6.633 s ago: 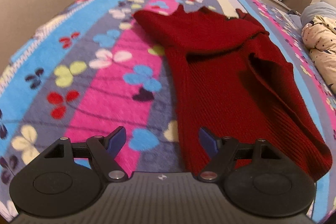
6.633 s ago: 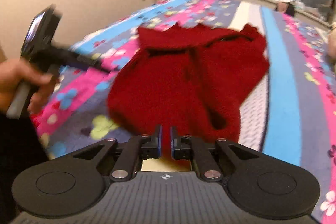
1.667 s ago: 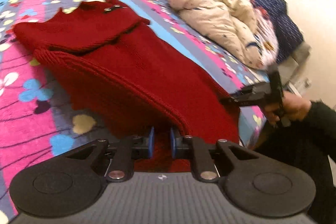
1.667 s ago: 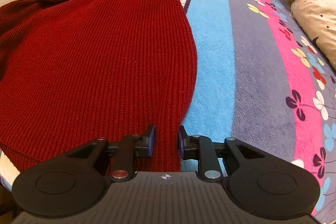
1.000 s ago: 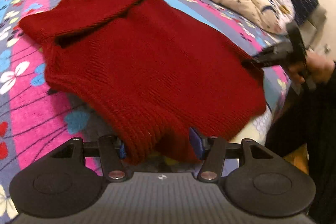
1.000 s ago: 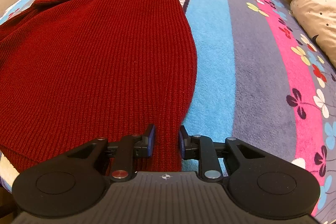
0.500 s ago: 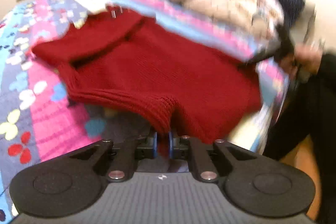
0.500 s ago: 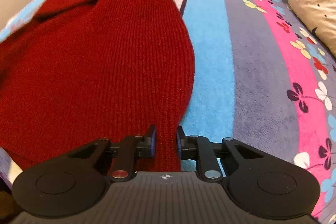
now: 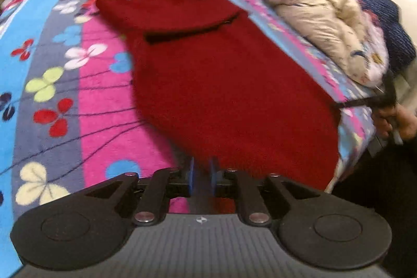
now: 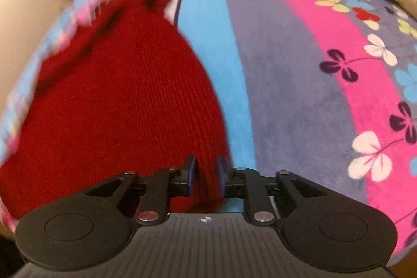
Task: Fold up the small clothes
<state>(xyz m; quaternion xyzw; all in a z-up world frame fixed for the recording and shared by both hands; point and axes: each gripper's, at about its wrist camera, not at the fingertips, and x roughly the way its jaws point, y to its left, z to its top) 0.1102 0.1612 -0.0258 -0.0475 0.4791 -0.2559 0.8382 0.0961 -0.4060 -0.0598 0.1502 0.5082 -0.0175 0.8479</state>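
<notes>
The red sweater (image 9: pixel 229 85) lies flat on the bed (image 9: pixel 104 95), collar at 12 o'clock. Each tool pinches a hem corner, likely to lift and fold it. The left tool (image 9: pixel 201 175) is narrow and has just loosened a little. The right tool (image 10: pixel 206 175) grips knit. Blur hides the left corner.

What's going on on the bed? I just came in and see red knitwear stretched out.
A person is folding a red knitted sweater on a flowered blanket, with a handheld gripper in each hand. The left gripper and the right gripper each hold the sweater's near hem at a corner. The left jaws have just opened a little, with knit between them. A bundled quilt lies alongside. No fold of the body is made yet.
</notes>
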